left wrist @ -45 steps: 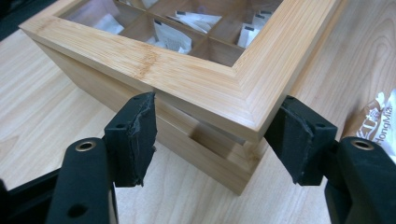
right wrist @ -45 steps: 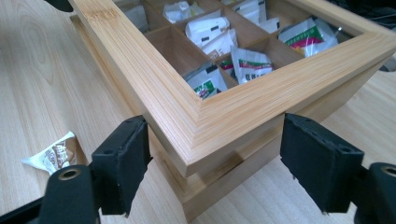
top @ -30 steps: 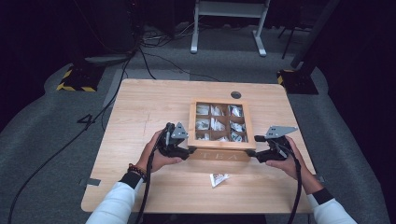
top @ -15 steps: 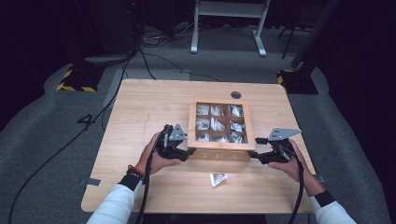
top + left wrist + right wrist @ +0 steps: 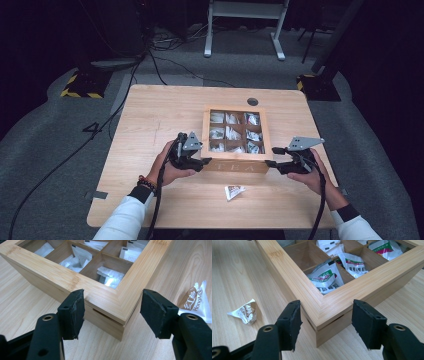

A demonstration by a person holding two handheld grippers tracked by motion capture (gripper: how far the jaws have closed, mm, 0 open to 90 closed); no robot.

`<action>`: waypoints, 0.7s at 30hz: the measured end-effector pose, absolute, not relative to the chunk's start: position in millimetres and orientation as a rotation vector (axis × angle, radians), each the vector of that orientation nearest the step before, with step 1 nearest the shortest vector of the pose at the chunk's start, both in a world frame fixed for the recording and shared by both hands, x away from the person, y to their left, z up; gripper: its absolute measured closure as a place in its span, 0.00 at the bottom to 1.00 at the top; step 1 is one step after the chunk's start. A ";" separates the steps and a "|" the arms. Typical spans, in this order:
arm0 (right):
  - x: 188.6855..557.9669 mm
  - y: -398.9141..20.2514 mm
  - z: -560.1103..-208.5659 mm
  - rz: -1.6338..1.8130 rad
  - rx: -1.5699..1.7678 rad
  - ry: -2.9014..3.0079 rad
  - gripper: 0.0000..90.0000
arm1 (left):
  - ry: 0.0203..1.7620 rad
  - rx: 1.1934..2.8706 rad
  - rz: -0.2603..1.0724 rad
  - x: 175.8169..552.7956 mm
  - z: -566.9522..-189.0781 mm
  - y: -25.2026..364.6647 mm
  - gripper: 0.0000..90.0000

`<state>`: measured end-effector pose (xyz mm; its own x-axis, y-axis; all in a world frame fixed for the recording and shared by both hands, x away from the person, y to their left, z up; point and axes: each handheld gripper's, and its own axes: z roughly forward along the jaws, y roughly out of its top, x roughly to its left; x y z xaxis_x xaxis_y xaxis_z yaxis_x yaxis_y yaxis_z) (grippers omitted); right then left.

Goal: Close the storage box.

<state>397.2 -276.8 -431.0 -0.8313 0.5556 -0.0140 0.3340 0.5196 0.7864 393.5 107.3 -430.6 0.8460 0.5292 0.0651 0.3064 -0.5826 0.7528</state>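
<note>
Since the earlier frames both pairs of jaws have been closing, the right more than the left; hands, tea box and stray packet sit where they did. We note the bamboo tea box [image 5: 236, 134] mid-table, its windowed lid down, tea bags [image 5: 325, 277] in the compartments under the window.

Left gripper [image 5: 115, 312] straddles the box's near-left corner: one pad touches or nearly touches the side at the lid seam, the other stands clear. Not clamped. Right gripper [image 5: 325, 323] brackets the near-right corner, both pads clear of the wood.

One loose tea packet [image 5: 233, 191] lies near the front edge.

Handling, as we judge it: box rigid, moderately heavy, smooth-sided, so pads may slip. Window likely fragile. Best hold: lid frame at the corners, just above the seam.
</note>
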 end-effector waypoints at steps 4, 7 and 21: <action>396.8 -277.6 -428.7 1.204 0.742 2.501 0.45 | 0.614 2.238 0.381 392.0 -428.3 109.6 0.38; 395.7 -279.3 -424.1 1.210 0.732 2.495 0.42 | 0.621 2.236 0.394 390.4 -424.4 114.4 0.33; 385.1 -292.4 -406.4 1.103 0.698 2.431 0.34 | 0.661 2.252 0.497 374.0 -407.1 143.1 0.23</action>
